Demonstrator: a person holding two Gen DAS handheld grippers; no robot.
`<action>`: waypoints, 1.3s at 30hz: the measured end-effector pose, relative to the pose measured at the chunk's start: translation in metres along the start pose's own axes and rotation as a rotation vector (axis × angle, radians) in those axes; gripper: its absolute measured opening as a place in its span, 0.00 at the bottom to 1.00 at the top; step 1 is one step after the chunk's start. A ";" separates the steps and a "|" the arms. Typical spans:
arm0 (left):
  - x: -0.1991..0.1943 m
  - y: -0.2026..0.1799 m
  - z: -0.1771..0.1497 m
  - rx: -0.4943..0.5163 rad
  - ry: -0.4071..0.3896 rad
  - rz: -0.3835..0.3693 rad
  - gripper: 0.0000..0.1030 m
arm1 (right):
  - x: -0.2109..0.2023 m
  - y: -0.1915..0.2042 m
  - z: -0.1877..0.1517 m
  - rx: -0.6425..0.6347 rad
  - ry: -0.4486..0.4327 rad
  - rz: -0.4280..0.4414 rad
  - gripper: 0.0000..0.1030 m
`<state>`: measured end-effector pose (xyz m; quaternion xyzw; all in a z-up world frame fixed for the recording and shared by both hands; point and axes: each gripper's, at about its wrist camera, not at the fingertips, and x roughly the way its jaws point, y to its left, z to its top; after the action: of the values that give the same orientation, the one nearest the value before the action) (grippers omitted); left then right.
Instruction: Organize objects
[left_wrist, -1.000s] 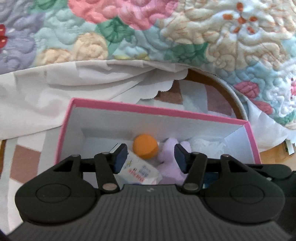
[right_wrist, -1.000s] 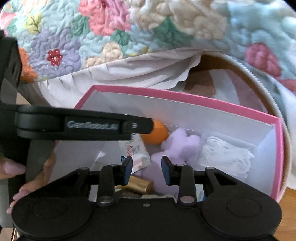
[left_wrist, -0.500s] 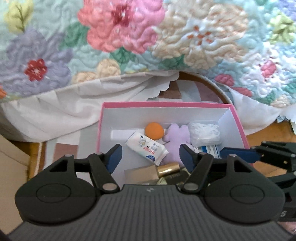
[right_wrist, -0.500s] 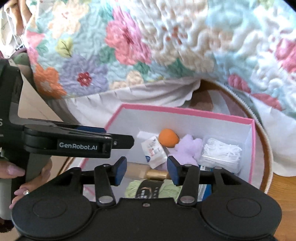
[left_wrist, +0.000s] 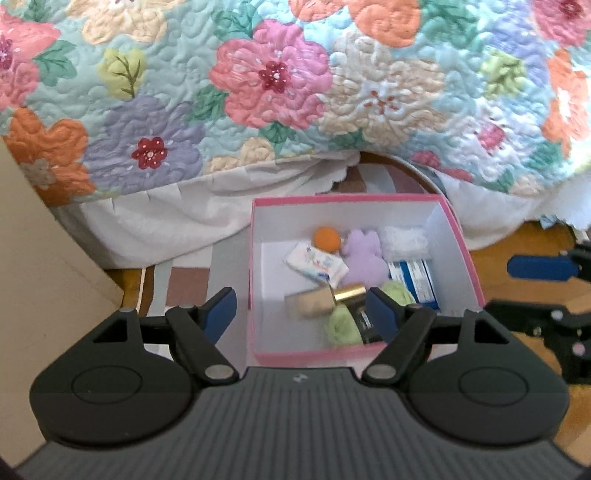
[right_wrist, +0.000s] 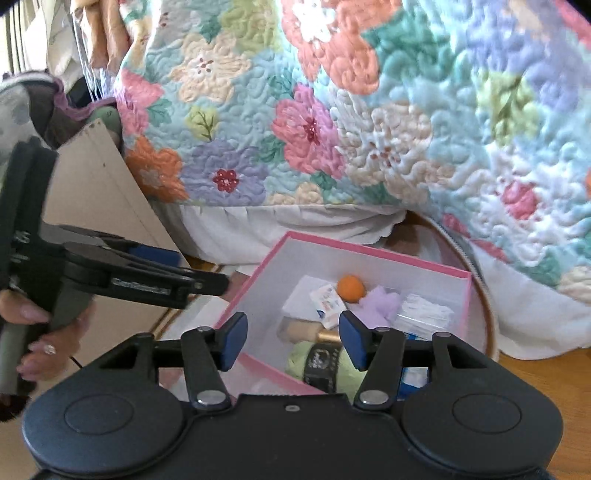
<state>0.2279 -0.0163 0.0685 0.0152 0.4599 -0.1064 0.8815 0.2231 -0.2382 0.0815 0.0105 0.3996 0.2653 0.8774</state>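
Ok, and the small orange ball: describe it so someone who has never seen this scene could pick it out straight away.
Find the pink-rimmed white box on the floor below the floral quilt. The orange ball lies inside by the far wall, between a white printed packet and a lilac plush. It is the only round, plain orange thing in the box.

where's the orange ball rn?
In both wrist views the orange ball sits inside the pink box near its far wall, between the white sachet and the purple plush. Neither gripper holds it.
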 end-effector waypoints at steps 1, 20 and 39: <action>-0.006 0.000 -0.004 -0.005 0.008 -0.006 0.74 | -0.004 0.002 -0.002 -0.004 0.004 -0.012 0.63; -0.060 0.005 -0.078 -0.073 0.023 0.040 0.74 | -0.047 0.036 -0.060 0.045 0.069 -0.103 0.71; -0.080 0.005 -0.107 -0.058 0.036 0.060 0.94 | -0.053 0.058 -0.092 0.104 0.081 -0.316 0.93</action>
<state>0.0983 0.0159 0.0716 0.0054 0.4777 -0.0664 0.8760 0.1035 -0.2315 0.0691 -0.0177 0.4445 0.1032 0.8896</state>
